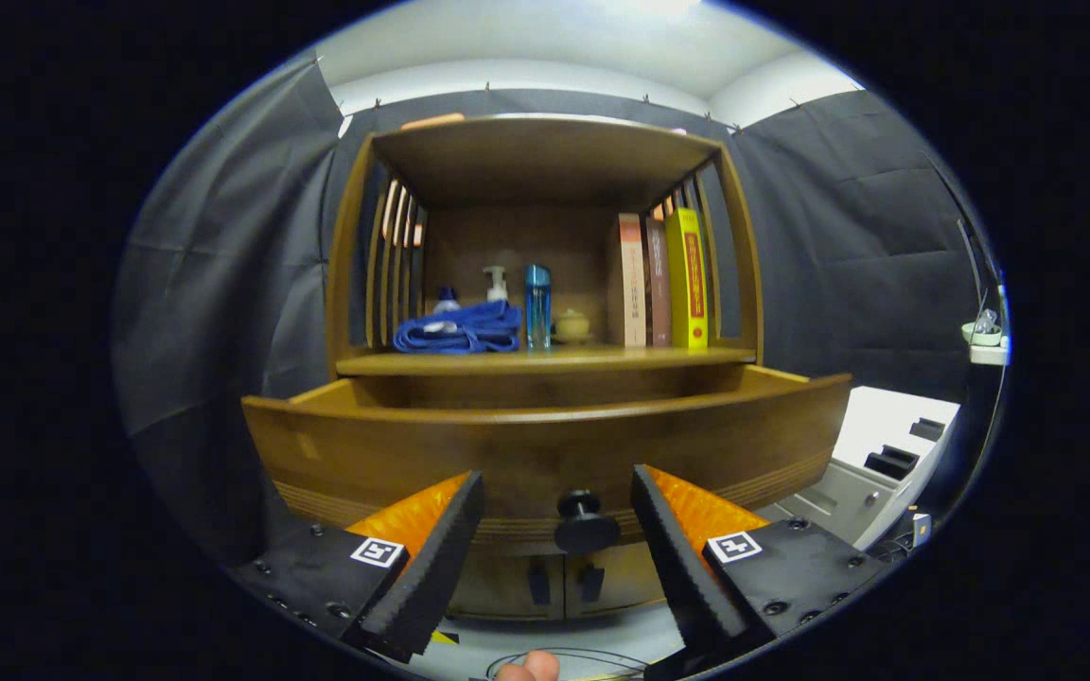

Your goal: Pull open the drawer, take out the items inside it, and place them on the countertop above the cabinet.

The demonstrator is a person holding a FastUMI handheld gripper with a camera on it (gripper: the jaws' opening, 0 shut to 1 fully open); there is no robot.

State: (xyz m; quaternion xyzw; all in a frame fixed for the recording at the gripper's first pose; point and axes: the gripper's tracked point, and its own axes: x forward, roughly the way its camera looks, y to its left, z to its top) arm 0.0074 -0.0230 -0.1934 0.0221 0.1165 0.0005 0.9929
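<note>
Between the spread fingers of the gripper point(556, 530), jaws wide and holding nothing, sits the drawer's dark knob point(586, 523). Beyond it the drawer point(545, 445) stands pulled out. Farther back, on the counter point(545, 359), lie a blue cloth point(460, 331), bottles and upright books point(663, 281).

The gripper point(556, 515) has its fingers spread wide, one on each side of the round knob point(586, 522) of the drawer point(545, 445), and they do not touch it. The drawer is pulled out from the cabinet point(545, 189). On the countertop point(545, 359) above it lie a blue cloth point(458, 331), a pump bottle point(496, 284), a blue bottle point(536, 305), a small jar point(572, 326) and upright books point(663, 279). A fingertip point(528, 667) shows below the fingers.
</note>
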